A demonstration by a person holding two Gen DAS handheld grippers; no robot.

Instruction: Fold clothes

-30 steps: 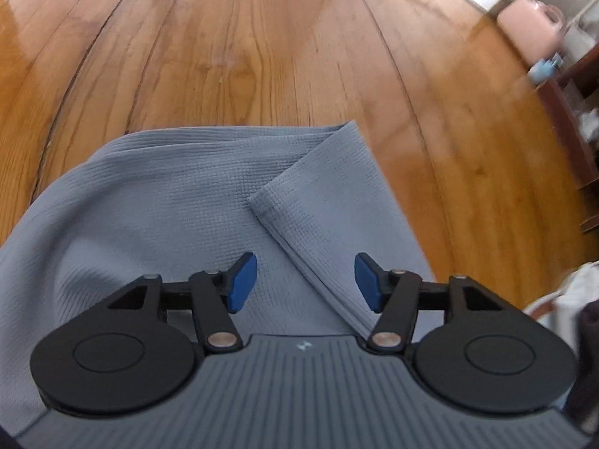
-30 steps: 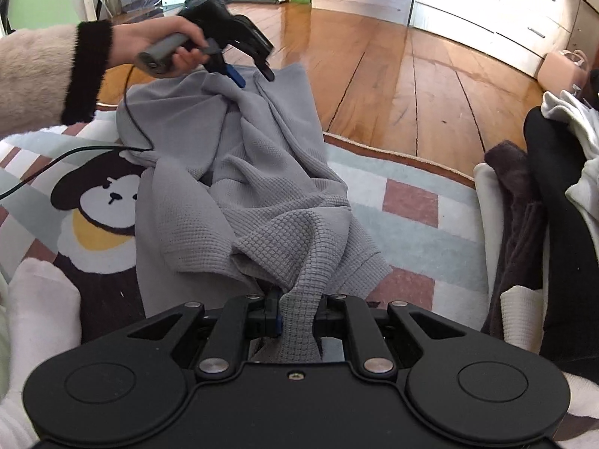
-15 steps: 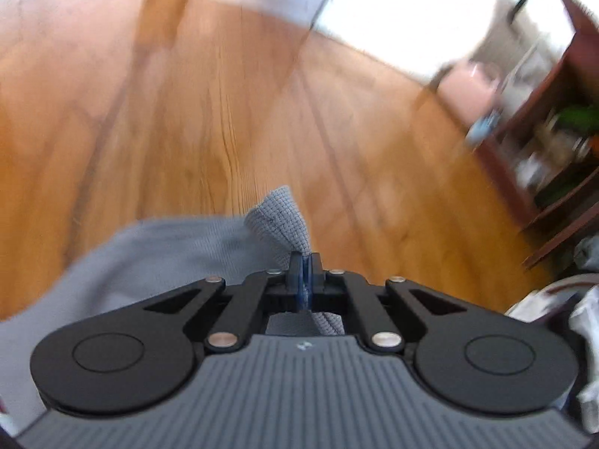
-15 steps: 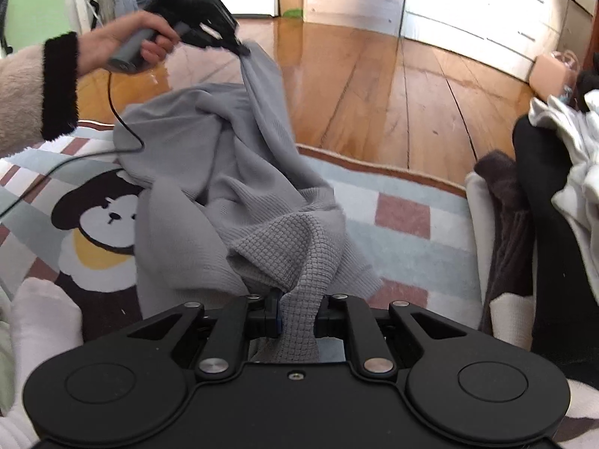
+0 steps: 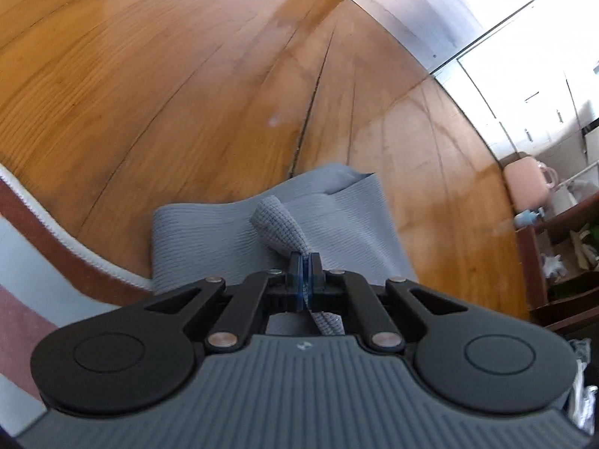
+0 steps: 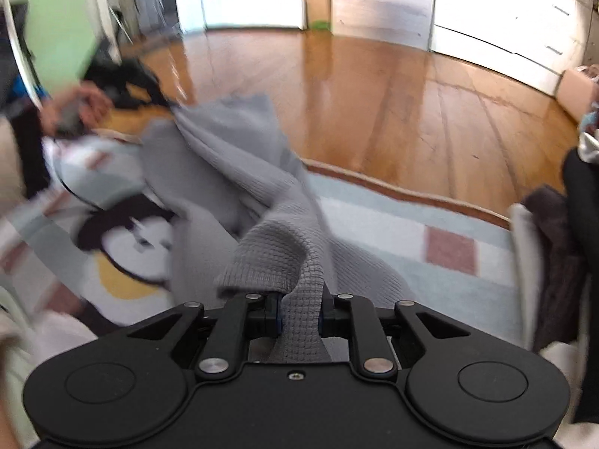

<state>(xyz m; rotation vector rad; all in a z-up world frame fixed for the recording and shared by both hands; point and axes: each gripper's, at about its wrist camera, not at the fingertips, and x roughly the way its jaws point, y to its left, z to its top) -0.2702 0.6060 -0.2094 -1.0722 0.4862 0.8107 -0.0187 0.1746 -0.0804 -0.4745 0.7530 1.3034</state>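
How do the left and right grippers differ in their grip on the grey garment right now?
The left gripper is pinched fully shut on a thin fold of the grey garment; the right gripper has a thick bunched band between its pads, and its jaws have just been opening. The left one holds its part above wood floor, the right one above the rug. Both have the same garment.

We lose the hand (image 6: 80, 110) and left gripper (image 6: 170, 104) to motion blur. The rug's (image 6: 378, 224) penguin print is smeared too — the grey garment (image 6: 239, 172) hides part of it, and its lower end vanishes behind the right gripper (image 6: 299, 316).
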